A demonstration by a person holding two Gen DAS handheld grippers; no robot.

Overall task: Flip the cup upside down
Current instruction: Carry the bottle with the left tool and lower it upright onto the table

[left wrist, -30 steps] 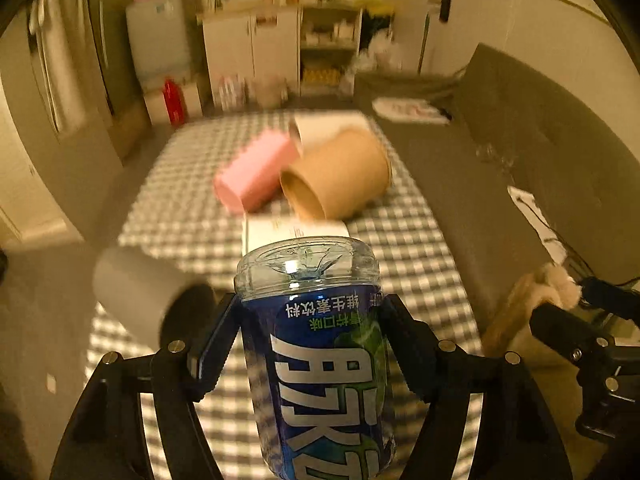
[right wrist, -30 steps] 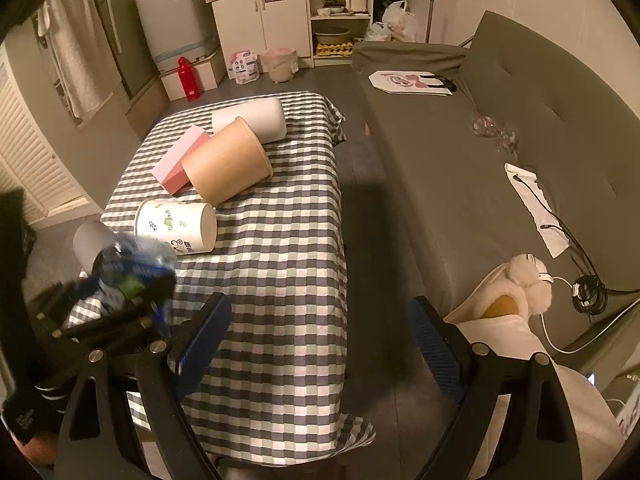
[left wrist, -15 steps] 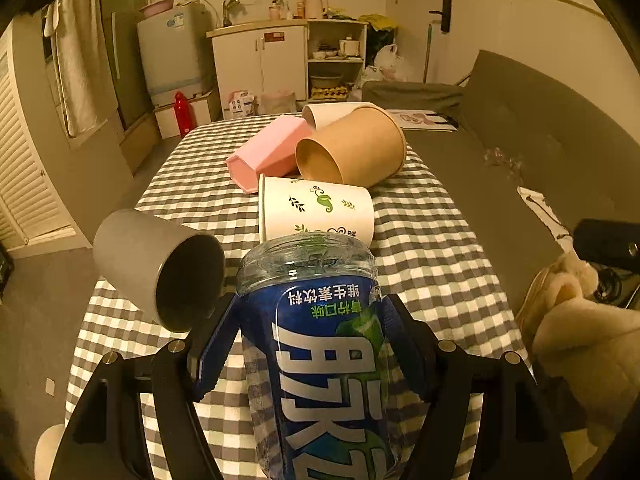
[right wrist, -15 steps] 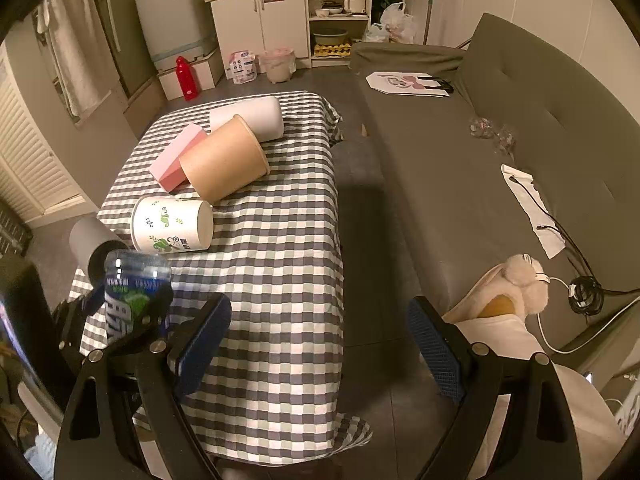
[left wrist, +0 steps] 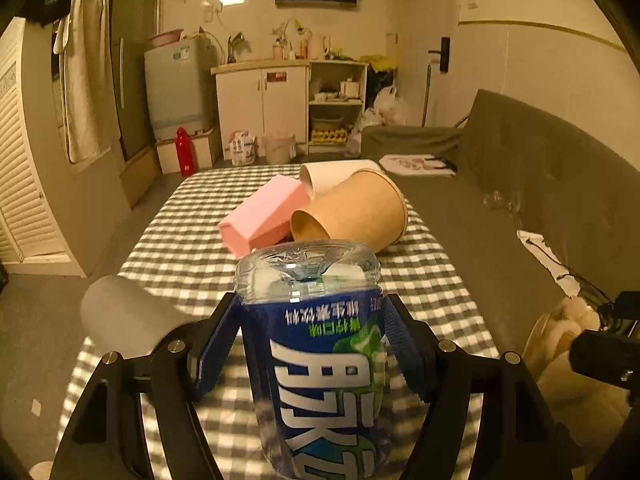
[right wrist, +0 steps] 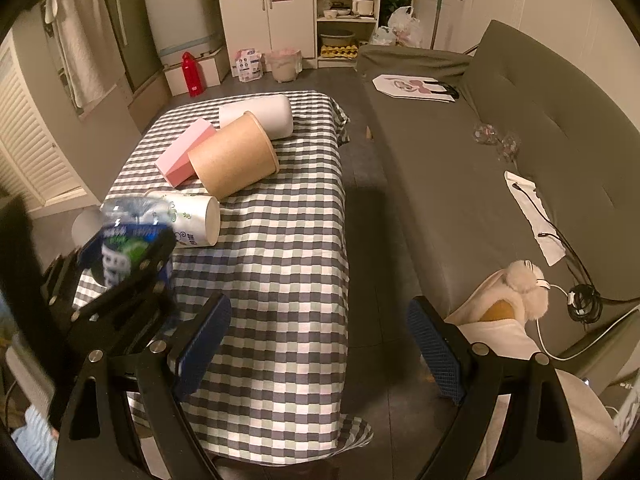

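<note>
My left gripper [left wrist: 312, 344] is shut on a clear plastic bottle-cup with a blue label [left wrist: 320, 356], held upside down with its base up, over the near left part of the checked table [left wrist: 192, 248]. It also shows in the right wrist view [right wrist: 124, 236], blurred. My right gripper [right wrist: 320, 340] is open and empty above the table's near right edge. Lying on their sides are a grey cup [left wrist: 120, 316], a white printed paper cup [right wrist: 188, 220], a brown paper cup [right wrist: 232, 160], a pink cup [right wrist: 184, 152] and a white cup [right wrist: 260, 116].
A grey sofa [right wrist: 500, 140] runs along the right of the table, with a narrow floor gap between. A plush toy [right wrist: 524, 288] and cables lie at its near end. Cabinets and a red bottle [right wrist: 190, 72] stand at the far wall.
The left gripper with the bottle-cup has tilted up and moved forward, now hiding the white printed cup in its own view. The right gripper has stayed nearly still.
</note>
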